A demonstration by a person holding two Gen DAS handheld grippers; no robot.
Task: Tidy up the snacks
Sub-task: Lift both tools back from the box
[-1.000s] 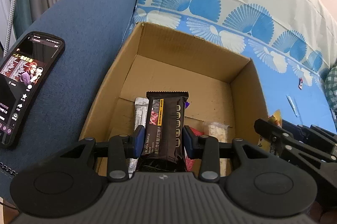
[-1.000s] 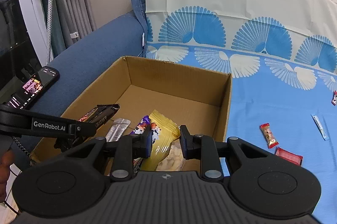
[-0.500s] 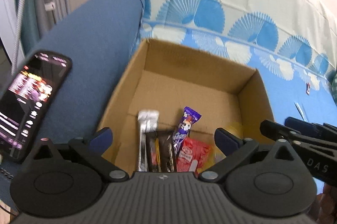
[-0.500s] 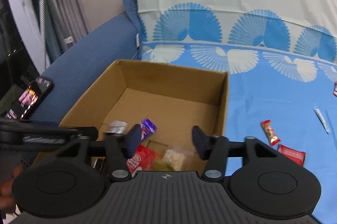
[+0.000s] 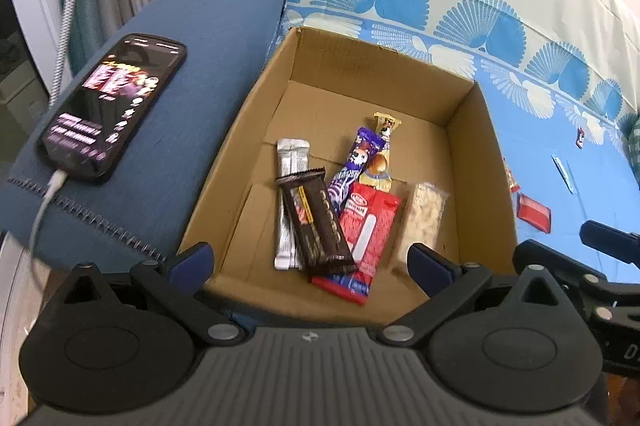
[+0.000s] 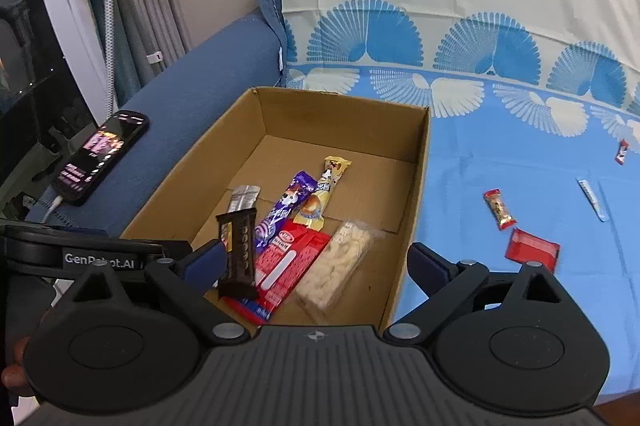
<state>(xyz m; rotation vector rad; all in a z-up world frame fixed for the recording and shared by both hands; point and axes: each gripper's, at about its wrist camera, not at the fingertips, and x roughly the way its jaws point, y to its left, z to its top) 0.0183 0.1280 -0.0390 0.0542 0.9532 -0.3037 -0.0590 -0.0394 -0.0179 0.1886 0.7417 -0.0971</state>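
Observation:
An open cardboard box (image 5: 240, 129) on the sofa holds a dark chocolate bar (image 5: 316, 222), a silver packet (image 5: 292, 161), a purple wrapper (image 5: 356, 161), a yellow wrapper (image 5: 382, 149), a red packet (image 5: 372, 226) and a clear pack of pale crackers (image 5: 424, 218). My left gripper (image 5: 310, 260) hangs open above the box's near edge, holding nothing. My right gripper (image 6: 316, 262) is over the same box (image 6: 412, 185), its jaws opening and touching nothing. The yellow wrapper (image 6: 324, 193) lies flat on the box floor.
A lit phone (image 5: 116, 105) with a cable lies on the blue armrest (image 5: 200, 25) left of the box. Right of the box, on the blue patterned sheet, lie a small red-gold candy (image 6: 498, 208), a red packet (image 6: 532, 250) and a white stick (image 6: 590, 197).
The left gripper let go of the dark chocolate bar, which now lies in the box. The right gripper released the yellow wrapper. Both opened wide and drew back and up.

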